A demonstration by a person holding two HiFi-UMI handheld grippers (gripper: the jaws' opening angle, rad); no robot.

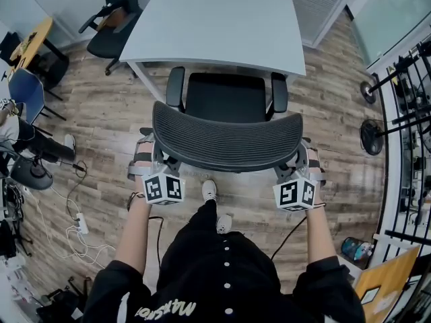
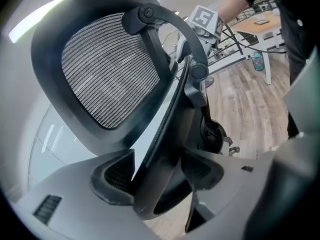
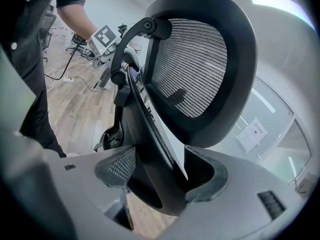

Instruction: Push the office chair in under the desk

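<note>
Head view describer: Seen from above, your office chair (image 1: 225, 98) stands at centre frame. Its seat is just at the near edge of the pale desk (image 1: 215, 19), which fills the upper middle. The curved mesh backrest (image 1: 225, 140) runs left to right across the picture, directly ahead of you.

Gripper views describer: Agreed. Your left gripper (image 1: 147, 155) is clamped on the backrest's left end and your right gripper (image 1: 304, 157) on its right end. Each gripper view shows the black rim wedged between wide-set jaws.

Head view describer: So the desk lies straight beyond the chair, up the frame from both your grippers, and neither is nearer than the other.

Gripper views describer: I judge that an even push from both ends, square to the backrest's long axis, should roll it under without swinging.
</note>
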